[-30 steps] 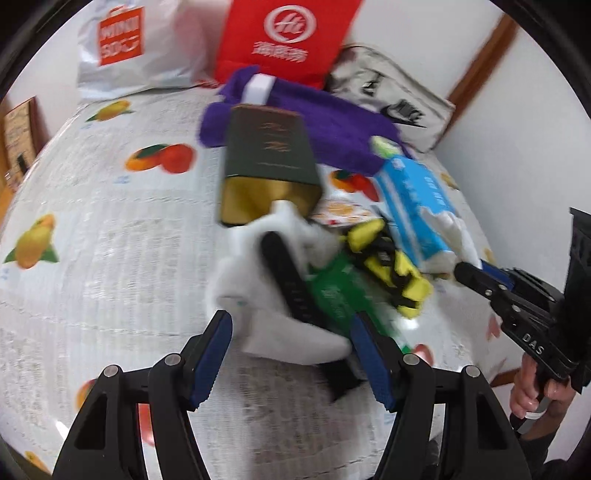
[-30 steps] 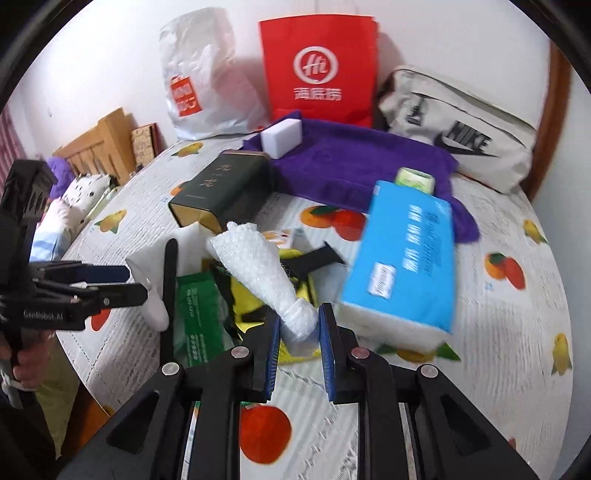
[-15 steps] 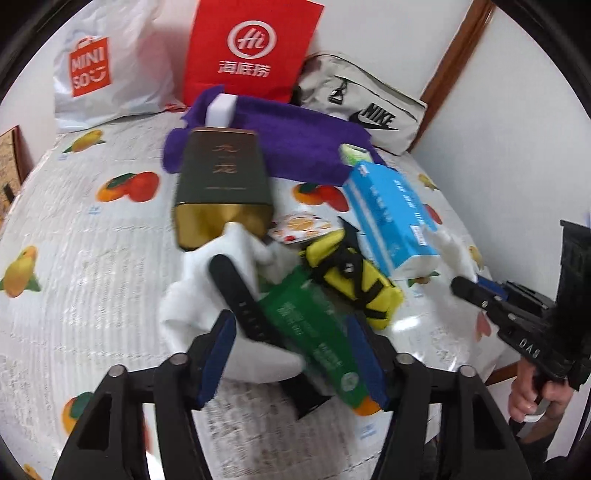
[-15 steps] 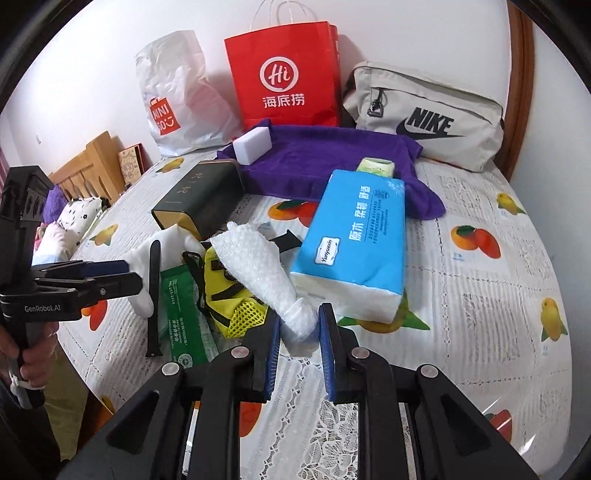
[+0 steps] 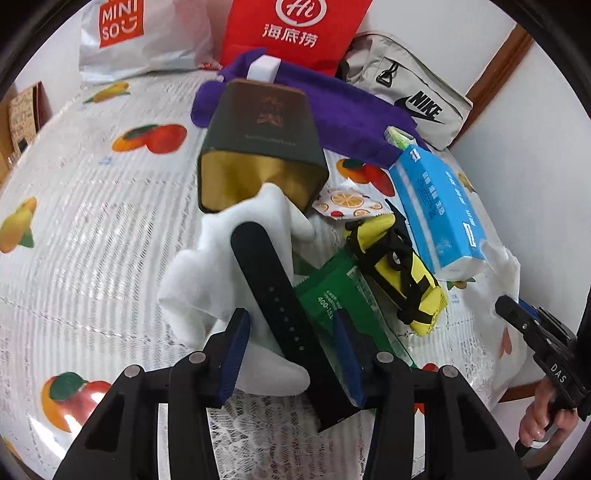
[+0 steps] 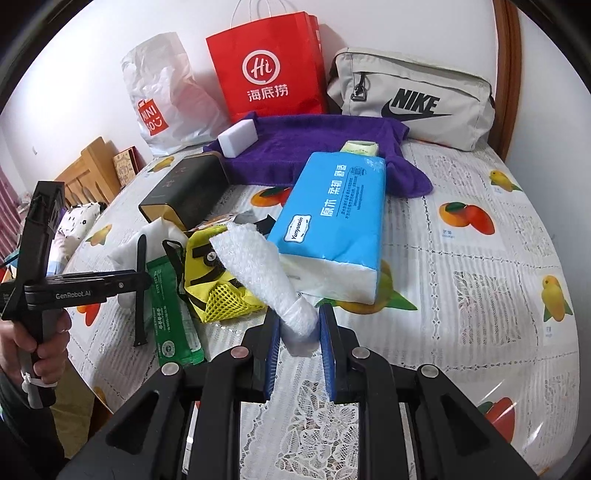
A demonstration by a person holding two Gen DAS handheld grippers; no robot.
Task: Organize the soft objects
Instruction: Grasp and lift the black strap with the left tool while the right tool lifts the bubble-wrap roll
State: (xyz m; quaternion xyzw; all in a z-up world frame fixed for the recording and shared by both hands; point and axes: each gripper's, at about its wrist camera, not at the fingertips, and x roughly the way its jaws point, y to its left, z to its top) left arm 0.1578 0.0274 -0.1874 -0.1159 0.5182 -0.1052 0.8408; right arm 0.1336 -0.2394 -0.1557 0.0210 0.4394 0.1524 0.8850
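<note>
**Bubble wrap pinched at the right, left claw spread over the pile**

Fruit-printed lace tablecloth (image 5: 92, 236) fills the left wrist view, with a white wall behind. The left gripper (image 5: 291, 350) stands spread, its blue pads on either side of a black strap (image 5: 273, 291) that lies over a white foam sheet (image 5: 207, 266); whether the pads touch anything cannot be told. A green packet (image 5: 332, 284) lies just right of the strap, and a yellow mesh pouch (image 5: 402, 277) with black straps lies beside that. A dark green tin (image 5: 258, 147) sits behind the foam sheet, its gold end facing the camera. A blue tissue pack (image 5: 439, 210) lies to the right, a purple towel (image 5: 343, 114) behind it. A red paper bag (image 5: 295, 29), a white Miniso bag (image 5: 140, 33) and a grey Nike bag (image 5: 410, 88) stand along the wall. The right gripper shows at the right edge, held in a hand (image 5: 535, 421).

From the right wrist view the same cloth (image 6: 480, 266) covers the table. The right gripper (image 6: 298, 332) pinches the twisted end of a white bubble wrap piece (image 6: 258, 266), which fans up and to the left above the yellow pouch (image 6: 218, 291) and beside the tissue pack (image 6: 336, 221). A white sponge block (image 6: 238, 138) rests on the purple towel (image 6: 314, 147). At the left, a hand (image 6: 37, 336) holds the other gripper over the strap (image 6: 140, 291) and green packet (image 6: 170, 306).
</note>
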